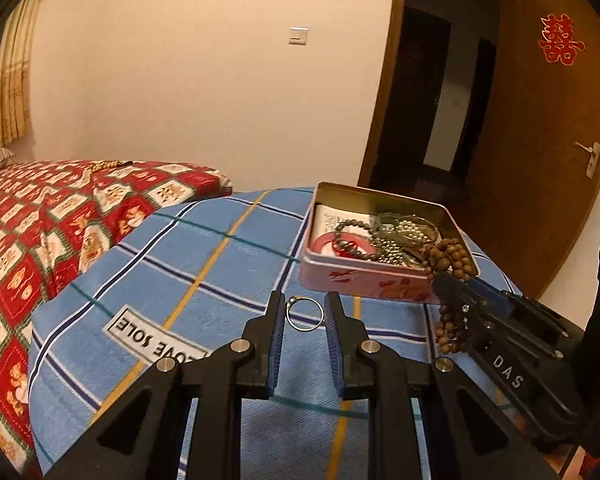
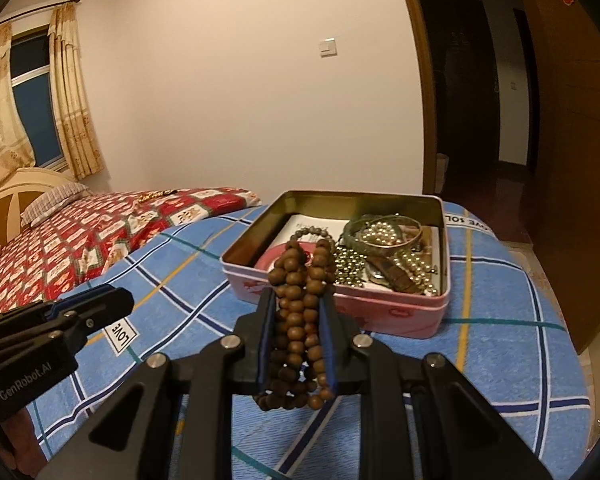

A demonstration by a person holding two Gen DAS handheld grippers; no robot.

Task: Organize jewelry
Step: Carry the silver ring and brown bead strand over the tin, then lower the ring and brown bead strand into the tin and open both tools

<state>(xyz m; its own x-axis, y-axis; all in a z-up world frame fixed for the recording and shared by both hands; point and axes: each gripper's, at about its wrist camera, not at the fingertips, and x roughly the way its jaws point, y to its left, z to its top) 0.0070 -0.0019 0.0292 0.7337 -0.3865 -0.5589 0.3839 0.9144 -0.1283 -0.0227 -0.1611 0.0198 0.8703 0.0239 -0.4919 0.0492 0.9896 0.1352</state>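
A pink tin box (image 1: pixel 364 278) (image 2: pixel 400 312) stands open on the blue plaid cloth (image 1: pixel 204 264) and holds bead strings, bangles and a watch. My right gripper (image 2: pixel 298 294) is shut on a brown wooden bead string (image 2: pixel 296 312) at the tin's near edge; the beads drape over the rim (image 1: pixel 448 258). My left gripper (image 1: pixel 303 298) is open, its fingers on either side of a thin silver ring (image 1: pixel 305 314) lying on the cloth just before the tin.
A bed with a red patterned quilt (image 1: pixel 40 232) lies to the left, with a small gold item (image 1: pixel 104 165) on it. An open wooden door (image 1: pixel 540 140) and a dark doorway are at the right. The cloth-covered table edge curves round near the tin.
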